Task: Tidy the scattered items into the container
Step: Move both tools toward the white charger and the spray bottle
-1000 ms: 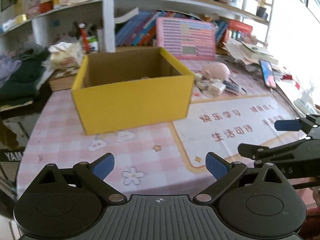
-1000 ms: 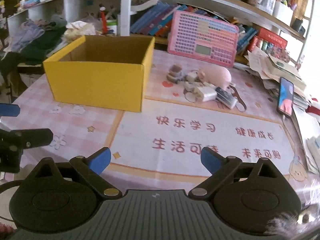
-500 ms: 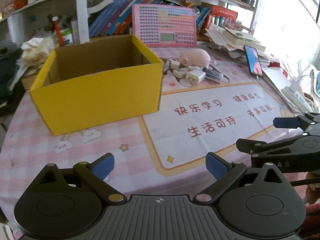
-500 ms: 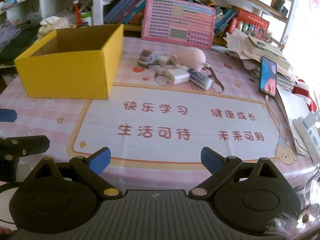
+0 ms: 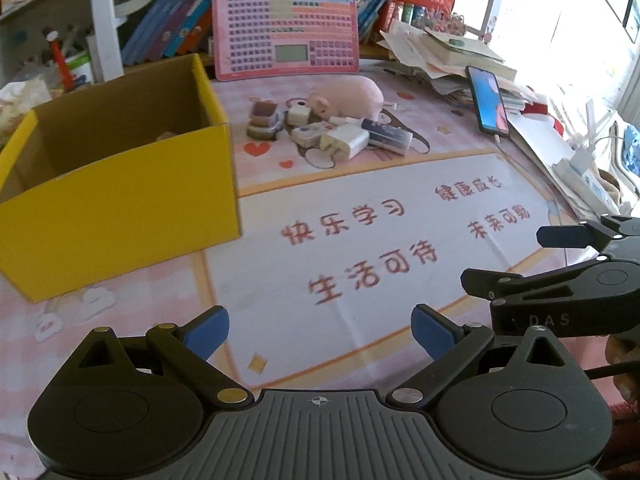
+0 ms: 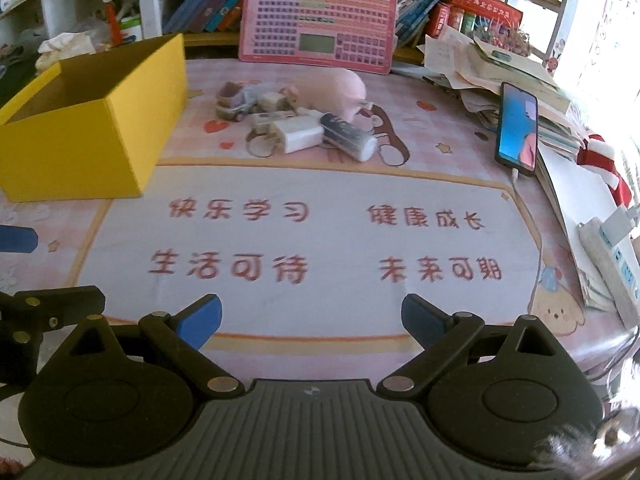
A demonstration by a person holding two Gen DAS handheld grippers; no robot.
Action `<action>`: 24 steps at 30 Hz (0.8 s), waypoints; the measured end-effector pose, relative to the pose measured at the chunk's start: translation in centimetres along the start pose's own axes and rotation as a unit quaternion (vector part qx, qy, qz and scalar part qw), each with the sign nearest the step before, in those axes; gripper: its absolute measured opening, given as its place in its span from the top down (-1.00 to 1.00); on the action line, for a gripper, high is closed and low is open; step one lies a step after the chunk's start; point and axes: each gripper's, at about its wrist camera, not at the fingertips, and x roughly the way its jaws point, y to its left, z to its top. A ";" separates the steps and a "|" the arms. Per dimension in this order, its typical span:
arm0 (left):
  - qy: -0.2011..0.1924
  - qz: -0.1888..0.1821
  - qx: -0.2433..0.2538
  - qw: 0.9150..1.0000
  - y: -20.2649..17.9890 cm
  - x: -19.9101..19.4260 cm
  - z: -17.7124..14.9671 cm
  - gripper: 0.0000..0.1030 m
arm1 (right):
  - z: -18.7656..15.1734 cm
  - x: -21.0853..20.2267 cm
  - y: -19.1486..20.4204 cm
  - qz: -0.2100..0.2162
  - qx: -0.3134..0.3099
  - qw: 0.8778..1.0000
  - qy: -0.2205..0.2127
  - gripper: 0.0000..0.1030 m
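Counts, seen ahead of tools:
- yellow cardboard box (image 5: 120, 196): 1, front-left of left gripper (image 5: 320, 334)
- grippers: 2, second is right gripper (image 6: 311, 322), both spread wide, empty
- pink pig toy (image 6: 340, 90): 1, far ahead
- white charger block (image 6: 298, 134): 1
- small toy truck (image 6: 234, 102): 1
- dark-and-white case (image 6: 348, 136): 1
- pink keyboard board (image 6: 318, 20): 1, at back
- smartphone (image 6: 516, 130): 1, front-right
- power strip (image 6: 608, 264): 1, far right
- remaining small bits in pile: count unclear
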 end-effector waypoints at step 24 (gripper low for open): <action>0.002 0.061 0.020 0.998 -5.7 8.4 7.9 -0.91 | 6.3 8.3 -8.9 0.070 0.020 0.997 -0.008 -0.71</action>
